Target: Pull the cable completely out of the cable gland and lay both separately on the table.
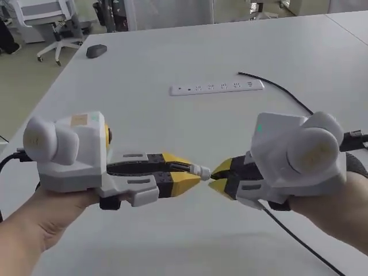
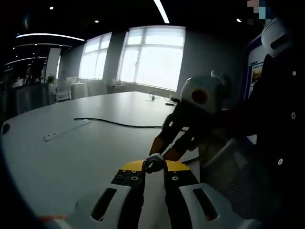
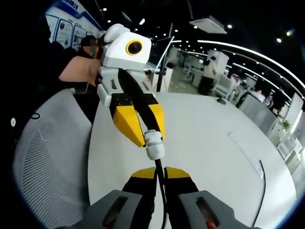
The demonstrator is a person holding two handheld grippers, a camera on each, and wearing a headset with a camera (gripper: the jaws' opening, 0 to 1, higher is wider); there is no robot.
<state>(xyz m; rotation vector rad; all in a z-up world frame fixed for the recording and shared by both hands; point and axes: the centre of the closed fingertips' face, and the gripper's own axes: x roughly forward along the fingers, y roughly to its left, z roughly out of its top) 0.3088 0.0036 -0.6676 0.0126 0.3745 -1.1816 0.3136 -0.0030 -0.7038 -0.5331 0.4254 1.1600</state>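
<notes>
The person's left hand (image 1: 34, 221) holds the left gripper (image 1: 194, 171) level above the white tabletop (image 1: 172, 247), with its yellow-tipped jaws pointing right. The jaws are closed on a small white plastic cable gland (image 1: 200, 171), whose nose pokes out just past the tips. The left gripper view shows the gland pinched between the two yellow tips. This grip looks like an anchor, fixing the gland while the other side pulls.

From the gland's free end a thin black cable (image 3: 158, 168) runs a short way straight into the right gripper (image 1: 218, 176), which faces the left one almost tip to tip. In the right gripper view its jaws stand nearly together with the cable between them, so they appear to be clamped on it just beside the gland. A black strand hangs from under the right gripper toward the near edge. It is probably the cable's tail, though that cannot be told for sure.

The right hand (image 1: 339, 213) carries its gripper at the same height and in line, which suits a straight pull. The cable is not yet out of the gland, and neither lies on the table. Well beyond the grippers lies a long white power strip (image 1: 217, 88).
</notes>
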